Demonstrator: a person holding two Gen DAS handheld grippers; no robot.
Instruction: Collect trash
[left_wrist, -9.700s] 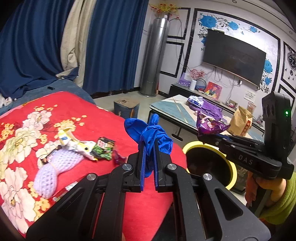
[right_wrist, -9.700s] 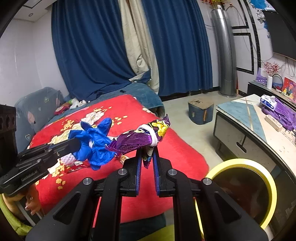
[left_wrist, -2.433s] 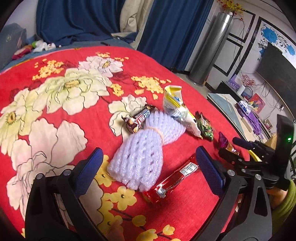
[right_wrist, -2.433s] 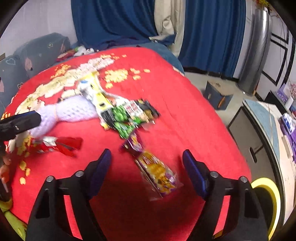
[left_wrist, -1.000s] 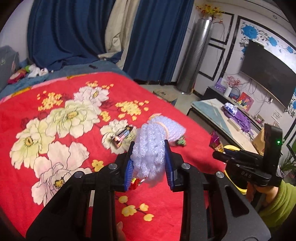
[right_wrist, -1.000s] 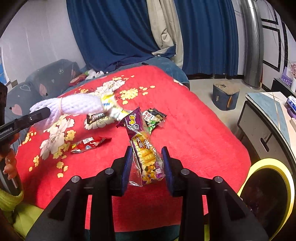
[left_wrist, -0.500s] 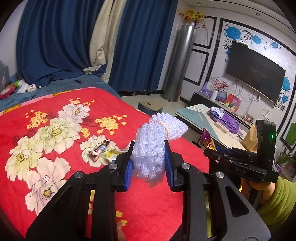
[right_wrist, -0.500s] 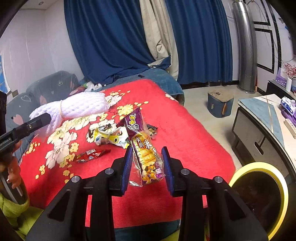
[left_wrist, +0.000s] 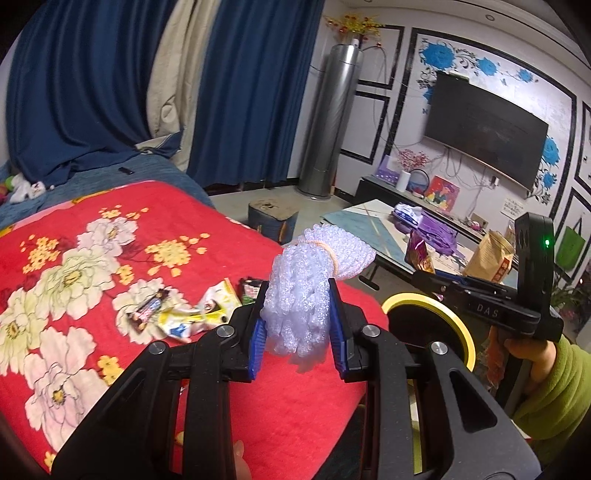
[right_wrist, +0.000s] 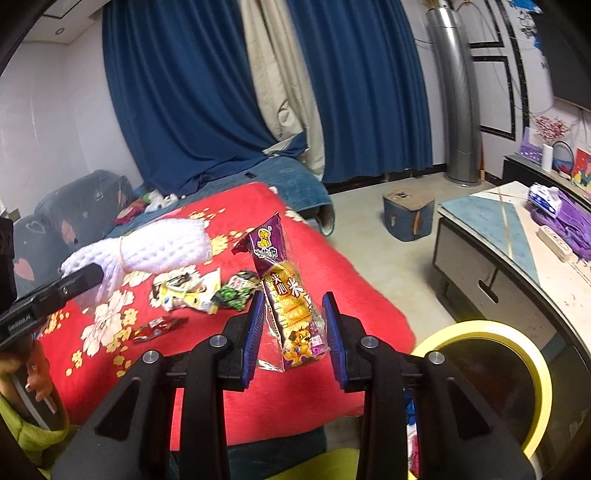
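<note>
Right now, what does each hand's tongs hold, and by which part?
Left tongs: white foam net bundle, gripped at its lower end. Right tongs: purple snack packet, gripped at its lower half.

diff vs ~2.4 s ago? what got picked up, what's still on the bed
Both grippers were open above the bed then. Now the left gripper is shut on the white foam net and the right gripper on the purple snack packet, both lifted off the red blanket toward the yellow-rimmed bin. Unchanged: the yellow wrapper, green wrapper, chocolate bar and red wrapper lie on the blanket.
</note>
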